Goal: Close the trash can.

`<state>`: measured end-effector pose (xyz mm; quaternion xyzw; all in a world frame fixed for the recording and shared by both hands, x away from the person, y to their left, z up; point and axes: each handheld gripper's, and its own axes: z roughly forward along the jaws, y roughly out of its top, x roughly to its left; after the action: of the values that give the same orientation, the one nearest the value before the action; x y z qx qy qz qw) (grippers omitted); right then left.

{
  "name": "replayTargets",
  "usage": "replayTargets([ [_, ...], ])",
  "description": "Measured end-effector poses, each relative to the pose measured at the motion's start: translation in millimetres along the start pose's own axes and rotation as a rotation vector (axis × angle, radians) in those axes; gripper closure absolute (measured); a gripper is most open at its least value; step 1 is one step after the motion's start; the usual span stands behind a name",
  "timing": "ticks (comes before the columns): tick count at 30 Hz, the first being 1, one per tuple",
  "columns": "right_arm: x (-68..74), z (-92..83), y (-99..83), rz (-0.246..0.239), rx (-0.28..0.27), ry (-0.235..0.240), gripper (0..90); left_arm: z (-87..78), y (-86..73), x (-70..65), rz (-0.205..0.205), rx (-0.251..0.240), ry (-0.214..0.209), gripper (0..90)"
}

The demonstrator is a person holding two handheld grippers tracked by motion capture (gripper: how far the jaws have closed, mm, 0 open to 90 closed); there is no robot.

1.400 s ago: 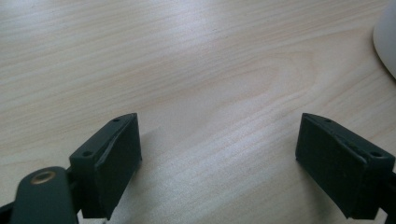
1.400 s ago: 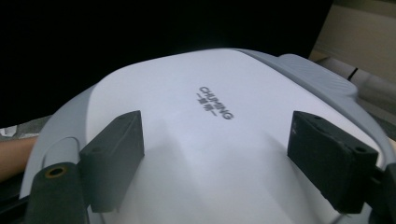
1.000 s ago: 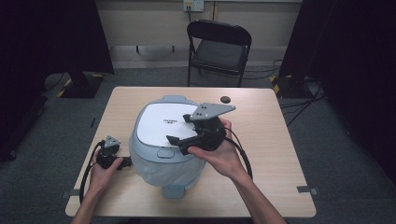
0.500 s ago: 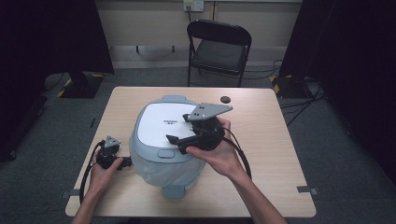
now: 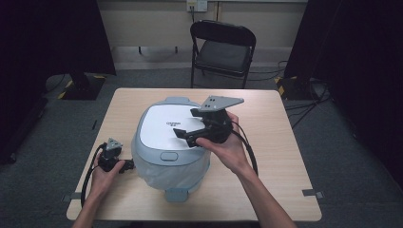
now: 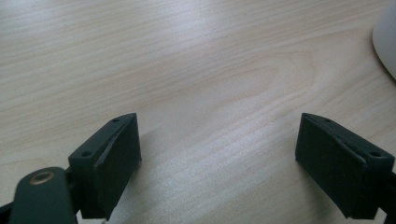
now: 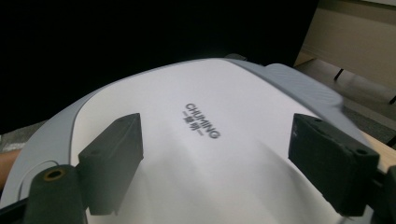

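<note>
One rice cooker (image 5: pixel 171 142), lid down, mid-table, latch button facing the person. Right gripper (image 5: pixel 183 135) hovers just above the lid, jaws wide and empty. Left gripper (image 5: pixel 129 165) rests low beside the cooker's left flank, likewise wide and empty; right is nearer the lid.

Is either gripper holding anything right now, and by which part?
Nothing is held. The right gripper hangs open over the rice cooker lid; the left gripper is open beside it.

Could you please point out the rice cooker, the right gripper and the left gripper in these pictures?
rice cooker (image 5: pixel 164 124): high view, on its white lid.
right gripper (image 5: pixel 183 137): high view, midway between its open fingertips, above the lid.
left gripper (image 5: pixel 132 165): high view, fingertips beside the cooker's left wall.
</note>
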<state>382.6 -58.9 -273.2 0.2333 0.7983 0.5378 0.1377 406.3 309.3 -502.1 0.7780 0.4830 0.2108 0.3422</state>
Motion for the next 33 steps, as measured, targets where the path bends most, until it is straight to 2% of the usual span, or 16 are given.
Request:
replayTargets([
  [1, -6.1, -6.5, 0.9, 0.013, -0.013, -0.022, 15.5, -0.1, -0.1, 0.0, 0.001, 0.0, -0.002, 13.4],
  [4, -12.4, -13.1, 1.2, 0.023, -0.015, -0.042, 15.5, -0.2, -0.3, 0.0, 0.002, 0.0, -0.007, 13.2],
  [5, -19.6, -19.4, 0.4, 0.04, -0.022, -0.067, 15.3, -0.5, -0.5, 0.2, 0.006, 0.003, -0.01, 12.8],
  [6, -19.6, -19.4, 0.4, 0.04, -0.022, -0.067, 15.3, -0.5, -0.5, 0.2, 0.006, 0.003, -0.01, 12.8],
  [7, -27.6, -26.0, -1.0, 0.059, -0.032, -0.088, 15.2, -0.5, -0.5, 0.2, 0.006, 0.003, -0.01, 12.7],
  [11, -38.9, -35.8, -3.6, 0.085, -0.049, -0.123, 15.2, -0.5, -0.5, 0.2, 0.006, 0.002, -0.01, 12.7],
  [13, -48.8, -45.9, -6.0, 0.107, -0.061, -0.163, 15.3, -0.5, -0.7, -0.1, 0.004, 0.002, -0.012, 12.1],
  [14, -48.8, -45.9, -6.0, 0.107, -0.061, -0.163, 15.3, -0.5, -0.8, 0.0, 0.011, 0.006, -0.018, 12.1],
  [17, -60.6, -58.3, -10.7, 0.128, -0.06, -0.217, 15.3, -0.6, -1.1, -1.1, 0.017, 0.012, -0.019, 8.5],
  [18, -60.6, -58.3, -10.7, 0.128, -0.06, -0.217, 15.3, -0.6, -1.3, -1.5, 0.015, 0.011, -0.019, 8.5],
  [19, -66.2, -63.9, -14.7, 0.142, -0.059, -0.246, 15.3, -0.8, -1.5, -1.7, 0.015, 0.012, -0.019, 8.1],
  [20, -66.2, -63.9, -14.7, 0.142, -0.059, -0.246, 15.3, -0.9, -1.5, -1.7, 0.016, 0.011, -0.018, 8.1],
  [23, -74.3, -70.6, -23.0, 0.161, -0.045, -0.286, 15.3, -0.8, -1.5, -1.8, 0.015, 0.011, -0.019, 8.0],
  [27, -86.7, -78.3, -41.1, 0.196, -0.015, -0.343, 15.3, -0.9, -1.5, -1.7, 0.015, 0.011, -0.019, 8.1],
  [30, -91.6, -81.3, -49.5, 0.206, -0.001, -0.361, 15.3, -0.8, -1.6, -1.7, 0.015, 0.01, -0.02, 8.1],
  [33, -98.1, -85.9, -62.5, 0.237, 0.013, -0.381, 15.3, -0.9, -1.5, -1.7, 0.015, 0.012, -0.019, 8.0],
])
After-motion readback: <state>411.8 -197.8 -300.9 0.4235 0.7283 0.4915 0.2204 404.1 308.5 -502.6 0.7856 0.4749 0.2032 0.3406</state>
